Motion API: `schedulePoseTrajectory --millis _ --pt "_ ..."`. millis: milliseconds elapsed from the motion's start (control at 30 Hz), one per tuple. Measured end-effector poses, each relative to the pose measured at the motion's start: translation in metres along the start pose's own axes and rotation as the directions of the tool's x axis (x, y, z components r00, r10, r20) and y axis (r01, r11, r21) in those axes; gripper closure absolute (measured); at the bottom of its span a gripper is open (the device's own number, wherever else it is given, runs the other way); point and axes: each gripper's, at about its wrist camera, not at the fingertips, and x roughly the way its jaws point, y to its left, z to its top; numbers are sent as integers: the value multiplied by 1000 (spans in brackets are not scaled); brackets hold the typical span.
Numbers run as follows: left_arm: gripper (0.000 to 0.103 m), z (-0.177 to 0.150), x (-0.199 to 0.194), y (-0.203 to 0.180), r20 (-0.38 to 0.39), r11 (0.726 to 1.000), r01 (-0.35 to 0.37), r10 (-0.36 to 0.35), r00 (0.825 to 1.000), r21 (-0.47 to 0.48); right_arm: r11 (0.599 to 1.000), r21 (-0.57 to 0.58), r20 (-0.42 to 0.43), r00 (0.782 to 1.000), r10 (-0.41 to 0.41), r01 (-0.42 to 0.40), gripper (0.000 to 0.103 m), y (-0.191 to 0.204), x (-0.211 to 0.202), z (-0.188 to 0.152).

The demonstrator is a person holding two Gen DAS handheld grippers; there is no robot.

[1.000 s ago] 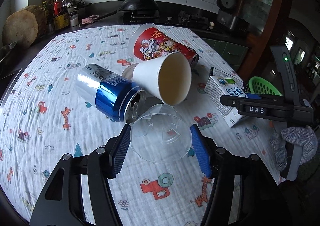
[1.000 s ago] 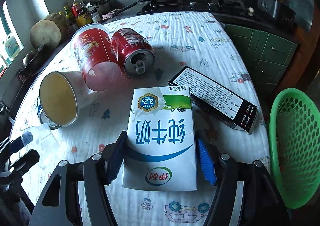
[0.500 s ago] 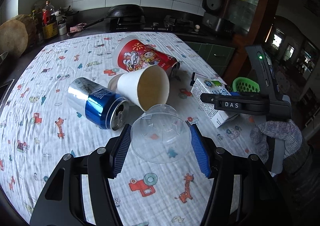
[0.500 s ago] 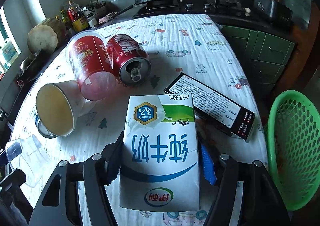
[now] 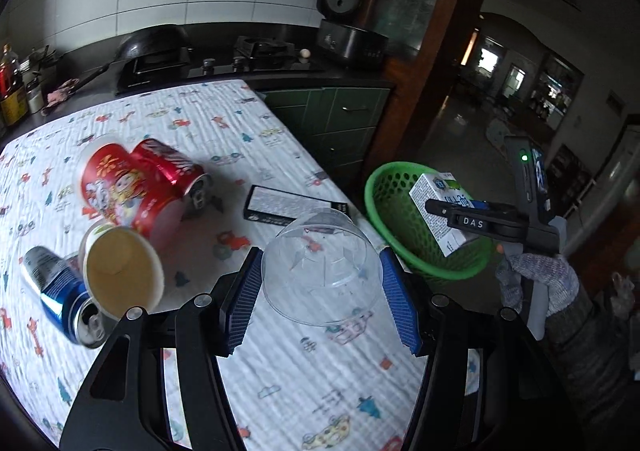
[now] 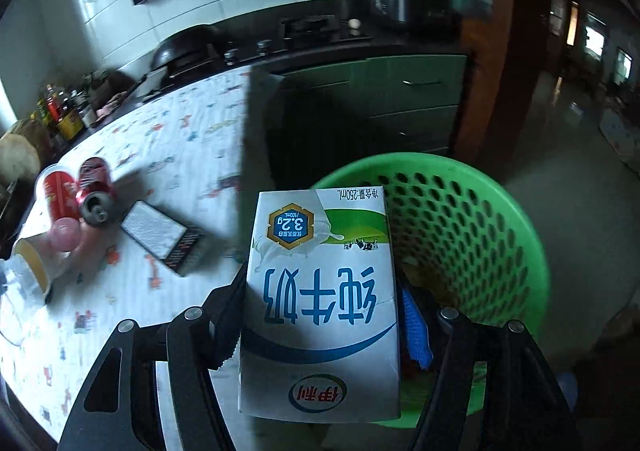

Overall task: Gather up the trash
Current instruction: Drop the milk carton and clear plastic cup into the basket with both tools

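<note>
A clear plastic dome lid (image 5: 320, 271) is gripped between the blue pads of my left gripper (image 5: 320, 291), raised above the patterned tablecloth (image 5: 304, 371) near the table's right edge. My right gripper (image 6: 324, 315) is shut on a white and blue milk carton (image 6: 320, 291), which hangs over the near rim of the green plastic basket (image 6: 480, 219). In the left wrist view the same carton (image 5: 436, 207) shows in front of the basket (image 5: 384, 223), just past the table's right edge.
On the cloth lie a red paper cup (image 5: 116, 187), a red can (image 5: 172, 167), a white paper cup (image 5: 120, 271), a blue can (image 5: 56, 287) and a flat black box (image 5: 288, 203). A stove counter and green cabinets stand behind.
Both grippers have swung right toward the green basket. The carton has come off the cloth and now hangs over the basket; the lid has been carried up and right, away from the cups.
</note>
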Motion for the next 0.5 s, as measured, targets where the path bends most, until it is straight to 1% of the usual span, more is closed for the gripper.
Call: schedulePoseTrajectory --millis 133,233,333,433,500 --pt "45 20 30 -26 -24 998 51 -50 998 36 995 86 -14 999 -47 48 39 -52 17 -5" --pt "45 31 53 -40 -49 994 93 -90 995 54 990 134 -18 999 -51 53 38 -76 25 -8" --pt "44 41 72 -57 -62 990 109 -103 993 95 985 163 -8 999 -50 50 31 -90 26 -12" --pt "44 51 94 -72 -83 984 129 -120 989 123 984 168 14 998 -64 60 31 -94 19 -17" --pt "44 56 108 -81 -98 982 135 -123 988 134 985 165 26 998 -59 54 31 -94 13 -20"
